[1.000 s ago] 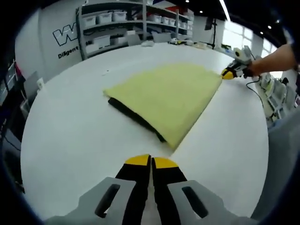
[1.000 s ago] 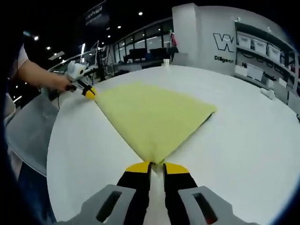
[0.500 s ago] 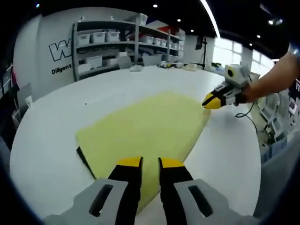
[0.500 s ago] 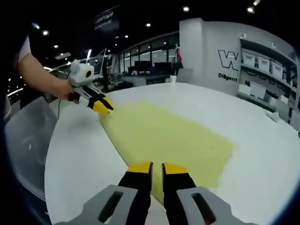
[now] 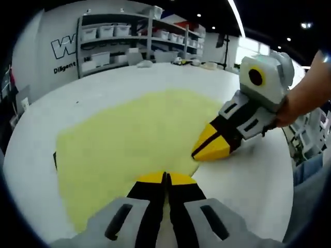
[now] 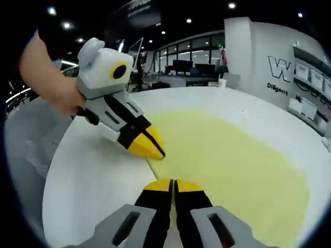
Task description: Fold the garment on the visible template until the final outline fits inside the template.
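Two grippers are meeting at the near edge of the yellow garment (image 5: 124, 134) lying flat on the white table (image 5: 248, 181). My left gripper (image 5: 165, 178) is clenched on that edge, and my right gripper (image 6: 173, 183) is pinching it too, tips almost touching.

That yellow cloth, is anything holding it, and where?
Both, it seems. The left hand-held gripper and right hand-held gripper look shut on the near edge of the yellow garment, side by side.

The garment (image 5: 124, 134) is a soft, matt yellow cloth with a faintly fuzzy nap. The worktop (image 5: 253, 181) is smooth, white and matt. The left gripper (image 5: 166, 178) and right gripper (image 6: 172, 182) look like hard plastic: glossy yellow tips, black jaws, matt grey bodies.
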`<state>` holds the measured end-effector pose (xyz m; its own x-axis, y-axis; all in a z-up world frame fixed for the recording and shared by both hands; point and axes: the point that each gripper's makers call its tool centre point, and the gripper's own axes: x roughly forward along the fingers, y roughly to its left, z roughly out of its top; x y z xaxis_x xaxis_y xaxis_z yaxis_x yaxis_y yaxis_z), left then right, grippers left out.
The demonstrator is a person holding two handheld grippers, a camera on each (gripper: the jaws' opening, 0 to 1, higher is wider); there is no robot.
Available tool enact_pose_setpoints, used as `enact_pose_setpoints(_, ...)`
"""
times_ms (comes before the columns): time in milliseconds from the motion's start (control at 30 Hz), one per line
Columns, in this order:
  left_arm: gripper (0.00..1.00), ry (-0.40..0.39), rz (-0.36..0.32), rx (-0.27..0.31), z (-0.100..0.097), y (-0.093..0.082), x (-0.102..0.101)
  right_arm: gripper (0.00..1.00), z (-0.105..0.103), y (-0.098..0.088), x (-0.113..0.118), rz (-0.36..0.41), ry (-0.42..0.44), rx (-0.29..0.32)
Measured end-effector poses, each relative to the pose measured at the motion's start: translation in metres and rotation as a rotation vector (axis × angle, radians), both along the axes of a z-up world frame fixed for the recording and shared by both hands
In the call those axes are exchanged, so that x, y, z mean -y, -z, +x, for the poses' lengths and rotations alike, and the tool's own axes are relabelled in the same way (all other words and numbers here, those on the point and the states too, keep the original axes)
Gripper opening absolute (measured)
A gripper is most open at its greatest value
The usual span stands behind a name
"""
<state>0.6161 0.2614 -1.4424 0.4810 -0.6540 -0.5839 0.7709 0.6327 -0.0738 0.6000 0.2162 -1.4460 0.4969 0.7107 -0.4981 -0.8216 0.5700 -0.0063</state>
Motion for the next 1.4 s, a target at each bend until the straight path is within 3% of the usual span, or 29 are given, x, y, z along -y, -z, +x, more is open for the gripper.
enact_pose_setpoints(200,0.0,-0.073,-0.055,-0.02,-0.001,0.0,-0.024,0.0,0.004,-0.005,0.023,0.009,0.044,0.009)
enact_pose_setpoints(533,0.01,-0.172,-0.055,-0.017,0.004,0.0,-0.083,0.0,0.002,-0.004,0.112,0.012,0.211,0.003)
enact_pose_setpoints(733,0.05,-0.191,-0.048,-0.015,0.004,0.0,-0.102,0.0,-0.004,-0.004,0.151,0.002,0.275,0.019)
enact_pose_setpoints(900,0.05,-0.206,-0.049,-0.015,0.001,0.0,-0.11,0.0,-0.007,-0.004,0.169,-0.005,0.302,0.024)
enact_pose_setpoints(1200,0.07,-0.252,-0.048,-0.027,-0.002,0.001,-0.124,0.0,-0.012,-0.004,0.177,-0.03,0.309,0.025)
enact_pose_setpoints(1333,0.0,-0.263,-0.038,-0.051,-0.008,-0.002,-0.132,0.0,-0.016,-0.009,0.185,-0.036,0.344,0.006)
enact_pose_setpoints(1400,0.0,-0.238,-0.047,-0.034,-0.012,-0.007,-0.127,0.03,-0.019,-0.013,0.187,-0.029,0.353,0.008)
